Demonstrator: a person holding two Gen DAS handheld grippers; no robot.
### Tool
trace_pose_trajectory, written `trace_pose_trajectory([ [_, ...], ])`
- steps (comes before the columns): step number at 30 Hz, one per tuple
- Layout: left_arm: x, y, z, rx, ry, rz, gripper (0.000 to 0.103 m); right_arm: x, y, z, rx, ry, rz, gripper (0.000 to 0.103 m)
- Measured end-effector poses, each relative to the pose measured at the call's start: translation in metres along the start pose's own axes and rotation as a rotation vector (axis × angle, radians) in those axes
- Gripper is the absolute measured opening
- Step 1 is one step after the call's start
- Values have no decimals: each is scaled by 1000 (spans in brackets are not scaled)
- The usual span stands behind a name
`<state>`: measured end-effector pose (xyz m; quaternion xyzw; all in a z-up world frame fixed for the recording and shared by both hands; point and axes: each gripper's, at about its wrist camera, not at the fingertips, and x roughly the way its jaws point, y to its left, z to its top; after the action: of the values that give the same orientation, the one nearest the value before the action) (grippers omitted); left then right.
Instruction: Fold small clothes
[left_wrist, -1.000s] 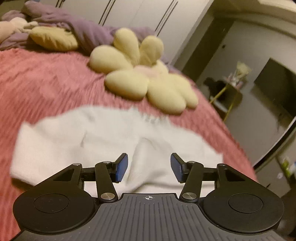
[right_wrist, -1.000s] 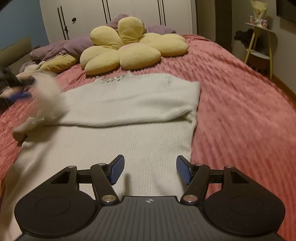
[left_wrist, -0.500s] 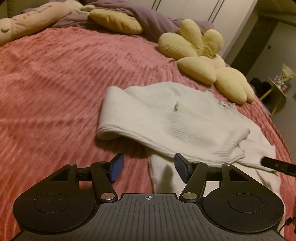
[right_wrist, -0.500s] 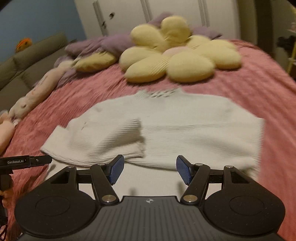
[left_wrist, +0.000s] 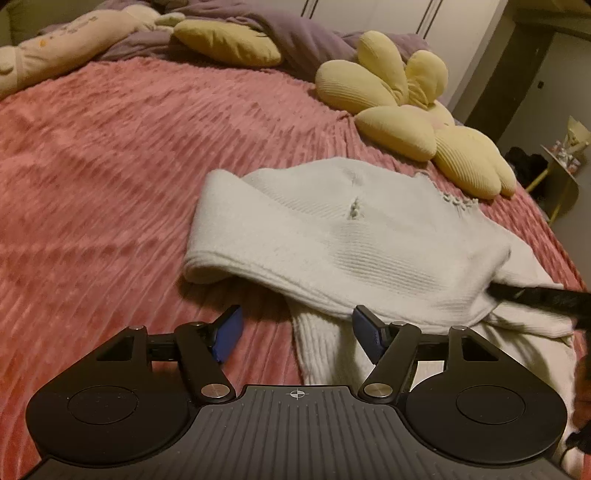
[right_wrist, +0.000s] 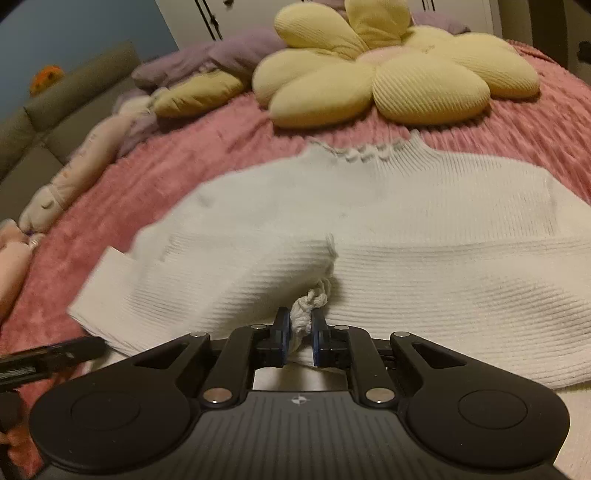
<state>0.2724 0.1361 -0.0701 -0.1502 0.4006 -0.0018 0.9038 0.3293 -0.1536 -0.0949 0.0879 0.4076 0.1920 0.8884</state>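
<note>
Sweater (right_wrist: 424, 229), cream and ribbed, is lying on the pink bed cover (left_wrist: 110, 166), collar toward the yellow flower cushion (right_wrist: 399, 70), one sleeve (left_wrist: 295, 254) already lying folded across the body. The right tool (right_wrist: 300, 334) is pinching a bunched bit of the knit at that sleeve's end, pads pressed tight on it, probably to carry or tidy the fold. The left tool (left_wrist: 295, 334) is hovering over the sweater's lower side edge with its jaws standing wide, having just been opening, gripping nothing, likely readying for the hem. No readable writing or label is showing anywhere.
</note>
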Motion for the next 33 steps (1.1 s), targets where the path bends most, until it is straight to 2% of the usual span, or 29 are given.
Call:
trace_pose_trajectory([
  [2, 0, -3, 2, 22, -5, 12, 72, -19, -1, 2, -14, -79, -16, 10],
  [4, 0, -8, 5, 51, -20, 27, 72, -44, -12, 4, 24, -163, -38, 10],
  [7, 6, -18, 10, 76, -36, 45, 70, -75, -36, 1, 57, -258, -161, 10],
  [10, 19, -27, 14, 91, -12, 55, 61, -80, -66, -8, 111, -217, -241, 10],
  [12, 28, -30, 15, 101, 11, 72, 58, -78, -82, -15, 155, -168, -249, 11],
  [15, 32, -31, 16, 109, 6, 82, 58, -78, -101, -23, 250, -140, -179, 19],
  [16, 33, -30, 16, 107, 6, 82, 57, -78, -105, -23, 273, -139, -152, 25],
  [17, 33, -29, 18, 100, 8, 84, 57, -77, -108, -22, 297, -139, -127, 36],
  [19, 35, -29, 20, 86, 9, 85, 56, -70, -111, -20, 332, -130, -84, 40],
  [20, 35, -29, 21, 83, 8, 88, 56, -63, -110, -18, 334, -122, -80, 38],
  [22, 35, -29, 24, 84, -2, 101, 54, -55, -105, -11, 300, -124, -109, 15],
  [23, 35, -30, 26, 86, -9, 110, 54, -56, -100, -7, 264, -131, -136, 10],
  [26, 36, -27, 30, 73, -18, 137, 53, -71, -84, -2, 145, -242, -250, 9],
  [29, 39, -24, 32, 41, -9, 132, 54, -86, -80, -4, 100, -328, -362, 9],
  [33, 41, -27, 29, 54, -6, 139, 56, -83, -96, -11, 110, -295, -394, 9],
])
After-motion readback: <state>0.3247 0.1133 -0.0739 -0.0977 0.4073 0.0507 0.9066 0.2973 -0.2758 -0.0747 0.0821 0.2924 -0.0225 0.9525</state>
